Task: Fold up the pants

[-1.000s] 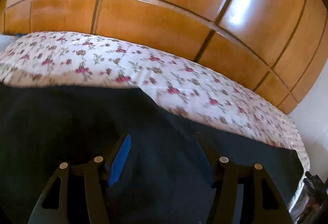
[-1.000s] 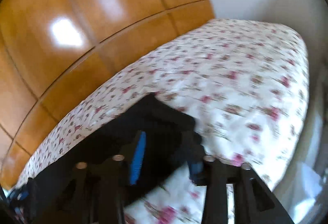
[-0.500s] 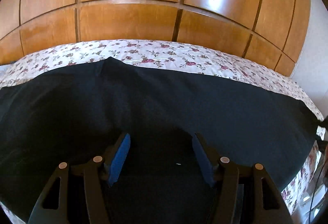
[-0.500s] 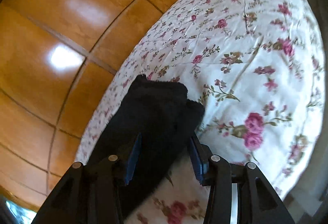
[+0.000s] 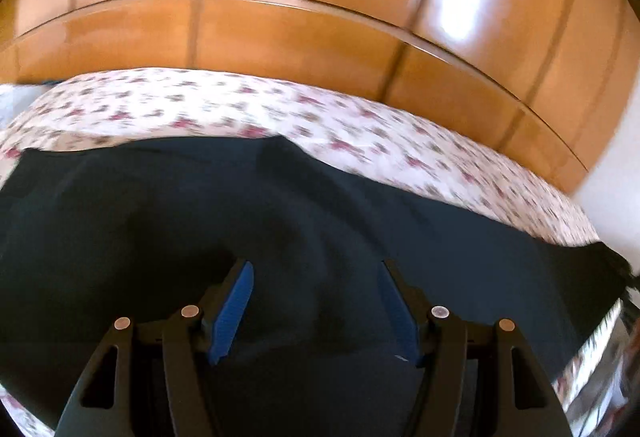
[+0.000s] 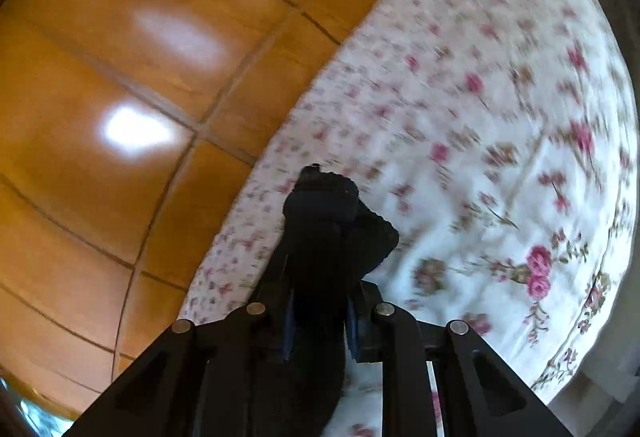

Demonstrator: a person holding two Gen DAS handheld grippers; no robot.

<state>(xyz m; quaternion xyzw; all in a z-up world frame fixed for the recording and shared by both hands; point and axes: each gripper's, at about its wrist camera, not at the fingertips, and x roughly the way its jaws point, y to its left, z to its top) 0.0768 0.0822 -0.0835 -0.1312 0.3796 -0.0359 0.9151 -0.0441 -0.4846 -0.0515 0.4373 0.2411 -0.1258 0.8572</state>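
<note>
The dark pants (image 5: 320, 229) lay spread wide across the floral bedspread (image 5: 200, 105), covering most of the near side of the bed, with the glossy wooden wardrobe doors (image 5: 280, 33) standing right behind the far edge of the mattress. Over that broad black cloth the left gripper (image 5: 316, 269) hovered with its blue-padded fingers (image 5: 234, 301) spread well apart; fabric showed beneath and between them, but neither pad pressed on it. Across on the other side, the right gripper (image 6: 318, 301) had just been closing its jaws, and a bunched end of the pants (image 6: 332, 221) sat pinched between them, the cloth bulging up past the fingertips in a dark lump above the flowered sheet (image 6: 480, 157). Its blue pads were only thin slivers on either side of the wad. No box, basket or drawer showed in either view; the bed alone carried the garment. Both views were smeared with blur.
</note>
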